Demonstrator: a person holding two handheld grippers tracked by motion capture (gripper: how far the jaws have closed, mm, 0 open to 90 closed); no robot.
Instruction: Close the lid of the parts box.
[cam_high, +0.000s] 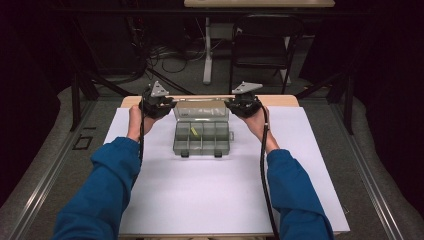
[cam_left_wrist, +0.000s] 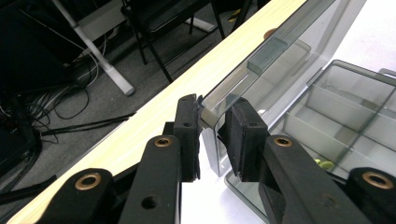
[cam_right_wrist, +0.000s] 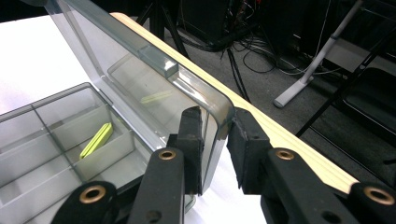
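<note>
A clear grey compartment box (cam_high: 201, 139) lies on the white sheet, its lid (cam_high: 201, 109) standing up at the far side. My left gripper (cam_high: 167, 106) is shut on the lid's left corner (cam_left_wrist: 211, 112), with a pad on each face of the rim. My right gripper (cam_high: 235, 105) is shut on the lid's right corner (cam_right_wrist: 219, 109) in the same way. A small yellow-green piece (cam_right_wrist: 96, 140) lies in one compartment, and it also shows as the yellow-green piece (cam_high: 194, 131) in the high view. The other compartments look bare.
The white sheet (cam_high: 220, 190) covers most of the table. The wooden table edge (cam_left_wrist: 154, 105) runs just behind the lid. Beyond it are a black chair (cam_high: 260, 42), a white table leg (cam_high: 207, 55) and cables on the floor.
</note>
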